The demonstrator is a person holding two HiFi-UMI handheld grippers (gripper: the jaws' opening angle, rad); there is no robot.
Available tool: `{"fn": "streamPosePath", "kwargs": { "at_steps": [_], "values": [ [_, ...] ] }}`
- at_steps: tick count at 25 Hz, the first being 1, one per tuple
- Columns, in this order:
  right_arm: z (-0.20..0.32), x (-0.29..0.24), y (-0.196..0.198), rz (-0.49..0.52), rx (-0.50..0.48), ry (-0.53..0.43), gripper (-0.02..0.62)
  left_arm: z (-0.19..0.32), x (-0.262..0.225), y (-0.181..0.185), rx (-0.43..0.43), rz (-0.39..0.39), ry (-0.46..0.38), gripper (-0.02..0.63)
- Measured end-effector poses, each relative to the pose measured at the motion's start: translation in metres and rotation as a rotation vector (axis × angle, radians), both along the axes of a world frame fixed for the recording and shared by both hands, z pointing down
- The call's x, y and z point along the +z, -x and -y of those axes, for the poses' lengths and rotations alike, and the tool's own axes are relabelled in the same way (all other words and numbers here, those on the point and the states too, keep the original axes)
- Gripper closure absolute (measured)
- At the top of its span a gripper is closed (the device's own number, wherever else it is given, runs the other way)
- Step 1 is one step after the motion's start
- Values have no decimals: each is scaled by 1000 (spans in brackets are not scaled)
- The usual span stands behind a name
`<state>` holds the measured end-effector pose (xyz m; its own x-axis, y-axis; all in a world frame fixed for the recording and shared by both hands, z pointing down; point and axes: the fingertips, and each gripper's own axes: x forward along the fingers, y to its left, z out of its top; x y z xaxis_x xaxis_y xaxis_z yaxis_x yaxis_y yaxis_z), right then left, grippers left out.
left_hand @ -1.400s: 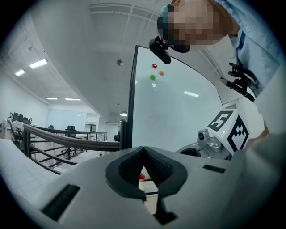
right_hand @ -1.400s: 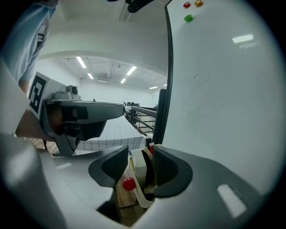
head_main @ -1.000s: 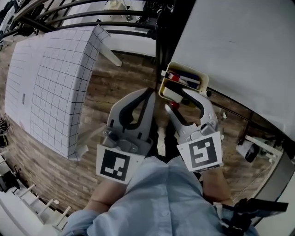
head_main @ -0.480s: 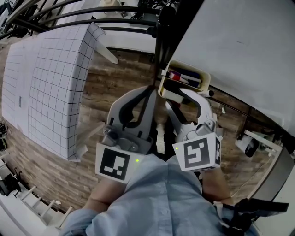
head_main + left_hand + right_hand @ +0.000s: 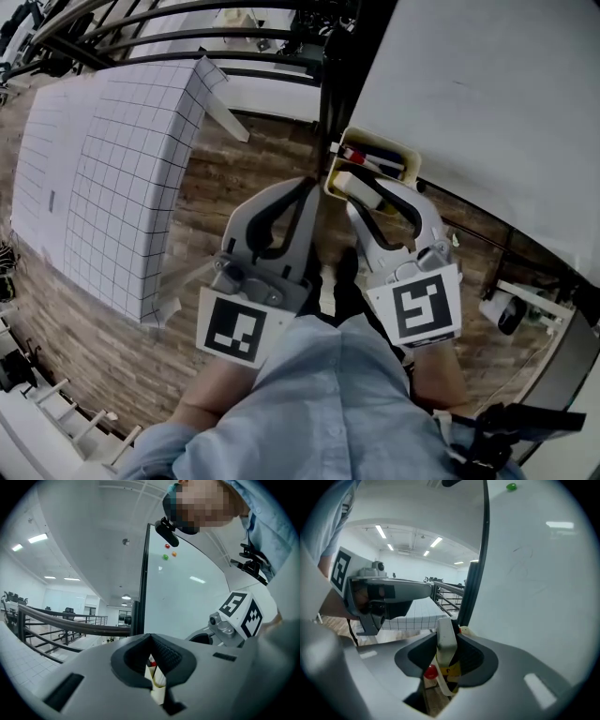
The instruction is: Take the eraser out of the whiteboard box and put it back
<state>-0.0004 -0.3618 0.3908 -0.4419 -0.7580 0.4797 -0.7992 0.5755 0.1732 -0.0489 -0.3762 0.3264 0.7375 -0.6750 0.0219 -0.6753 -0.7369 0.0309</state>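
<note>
A yellow whiteboard box (image 5: 409, 167) hangs at the lower edge of the whiteboard (image 5: 487, 94) and holds several markers (image 5: 375, 161). The white eraser (image 5: 360, 187) stands upright at the box's near end, between the jaws of my right gripper (image 5: 368, 194). In the right gripper view the closing jaws of the right gripper (image 5: 446, 641) press both sides of the eraser (image 5: 446, 637), above a red marker cap (image 5: 430, 671). My left gripper (image 5: 309, 186) hovers beside the box, shut and holding nothing. In the left gripper view the left gripper (image 5: 151, 641) points level at the box (image 5: 157, 679).
A large grid-lined sheet (image 5: 112, 178) leans over the wooden floor (image 5: 234, 169) at the left. Black railings (image 5: 187, 28) run along the top. The whiteboard's dark frame post (image 5: 333, 84) stands just behind the box. A small white device (image 5: 497, 309) lies on the floor at the right.
The right gripper's jaws have narrowed onto the eraser and it has risen slightly, covering the red cap that showed below it. The left gripper has stayed put.
</note>
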Motion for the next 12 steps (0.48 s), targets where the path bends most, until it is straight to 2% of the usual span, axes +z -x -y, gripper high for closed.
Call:
{"fn": "streamPosePath", "kwargs": {
  "at_steps": [5, 12],
  "values": [
    [-11, -45, -9, 157, 8, -58, 466, -15, -20, 0, -7, -1, -30, 607],
    [-31, -100, -23, 214, 4, -181, 468, -34, -53, -4, -16, -2, -110, 607]
  ]
}}
